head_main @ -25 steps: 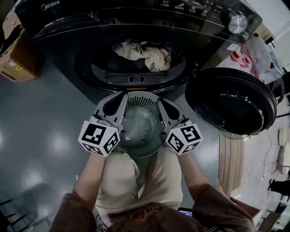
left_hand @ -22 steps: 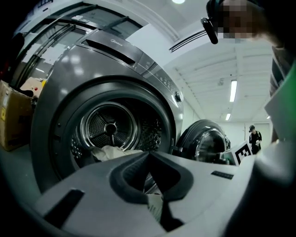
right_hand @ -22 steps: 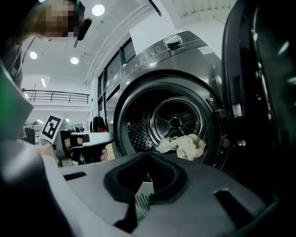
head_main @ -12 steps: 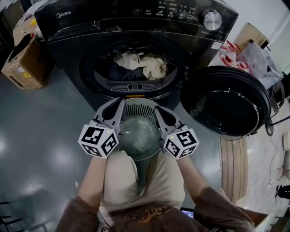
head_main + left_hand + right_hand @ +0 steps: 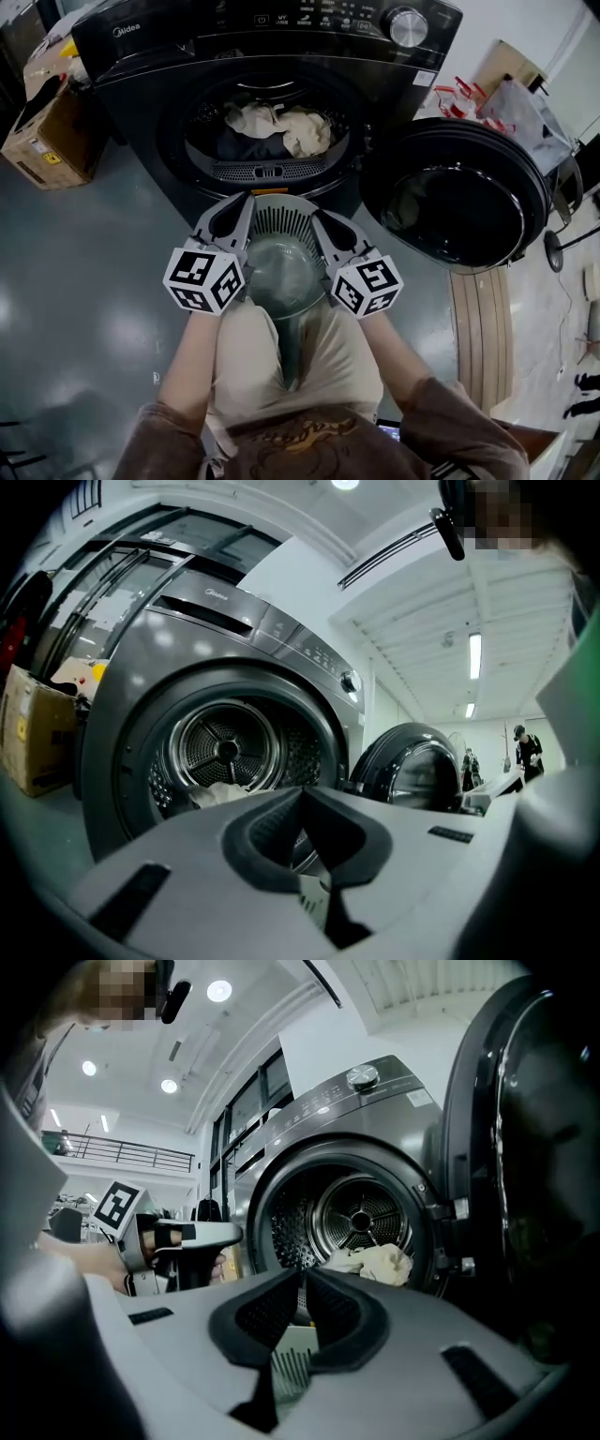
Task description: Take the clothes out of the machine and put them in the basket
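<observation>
A round grey slatted basket (image 5: 281,258) hangs in front of the open drum, carried between both grippers. My left gripper (image 5: 242,204) is shut on its left rim; a bit of slatted rim (image 5: 314,897) shows between the jaws. My right gripper (image 5: 321,220) grips the right rim (image 5: 292,1358), and its jaws are starting to ease open with the rim still pressed between the pads. Beige and dark clothes (image 5: 281,127) lie in the drum, also seen in the left gripper view (image 5: 217,794) and the right gripper view (image 5: 375,1262).
The dark washing machine (image 5: 141,47) stands ahead with its round door (image 5: 455,202) swung open to the right. A cardboard box (image 5: 47,131) sits on the floor at the left. Bags (image 5: 506,108) lie behind the door. The person's legs are under the basket.
Both grippers and the basket between them have shifted slightly in front of the drum opening. The hold on the rim looks the same.
</observation>
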`<control>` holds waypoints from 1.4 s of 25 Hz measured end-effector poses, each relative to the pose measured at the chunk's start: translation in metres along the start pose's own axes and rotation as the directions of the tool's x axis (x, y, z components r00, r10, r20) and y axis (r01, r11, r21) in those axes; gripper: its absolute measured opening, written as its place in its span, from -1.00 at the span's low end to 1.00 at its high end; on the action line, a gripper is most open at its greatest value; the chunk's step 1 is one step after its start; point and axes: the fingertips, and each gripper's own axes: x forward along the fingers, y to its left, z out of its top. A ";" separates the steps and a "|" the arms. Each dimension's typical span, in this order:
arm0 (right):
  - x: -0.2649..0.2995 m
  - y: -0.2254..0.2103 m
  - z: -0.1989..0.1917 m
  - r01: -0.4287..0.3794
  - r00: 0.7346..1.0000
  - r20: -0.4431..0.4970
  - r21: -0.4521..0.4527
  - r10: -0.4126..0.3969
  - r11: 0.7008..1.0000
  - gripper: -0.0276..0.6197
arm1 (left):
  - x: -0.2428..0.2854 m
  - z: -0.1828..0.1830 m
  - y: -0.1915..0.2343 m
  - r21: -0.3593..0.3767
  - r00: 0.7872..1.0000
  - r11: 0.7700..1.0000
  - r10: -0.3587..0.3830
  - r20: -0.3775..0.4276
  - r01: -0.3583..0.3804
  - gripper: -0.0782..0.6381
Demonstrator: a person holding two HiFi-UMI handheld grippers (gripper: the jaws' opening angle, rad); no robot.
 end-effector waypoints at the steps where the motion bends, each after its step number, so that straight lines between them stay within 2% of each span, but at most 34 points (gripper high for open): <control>1: 0.000 -0.002 0.000 0.005 1.000 0.003 0.003 -0.005 1.000 -0.83 | 0.000 -0.001 0.000 -0.002 1.000 1.000 0.004 -0.001 -0.004 -0.76; 5: 0.002 -0.009 0.000 0.020 1.000 0.005 0.017 -0.020 1.000 -0.58 | 0.001 -0.003 0.002 -0.009 1.000 1.000 0.014 -0.010 -0.014 -0.76; 11: 0.028 -0.025 0.000 0.006 1.000 -0.004 0.056 -0.006 0.998 0.09 | 0.003 -0.002 -0.001 -0.007 1.000 1.000 0.022 -0.004 -0.022 -0.76; 17: 0.073 -0.039 0.002 -0.014 0.999 -0.034 0.053 0.015 0.998 0.48 | 0.005 -0.001 0.001 -0.001 0.999 0.999 0.035 0.005 -0.035 -0.76; 22: 0.114 -0.051 -0.003 -0.023 0.996 -0.090 0.022 0.025 0.999 0.58 | 0.009 -0.003 0.001 0.001 0.999 0.999 0.036 0.000 -0.036 -0.76; 26: 0.145 -0.076 -0.005 0.029 0.994 -0.110 0.004 -0.028 1.000 0.59 | 0.014 -0.011 0.005 -0.004 0.999 0.999 0.048 -0.021 -0.048 -0.76; 35: 0.209 -0.125 -0.015 0.152 0.976 -0.151 -0.026 -0.154 0.988 0.59 | 0.024 -0.023 0.012 -0.007 0.998 1.000 0.021 -0.059 -0.021 -0.76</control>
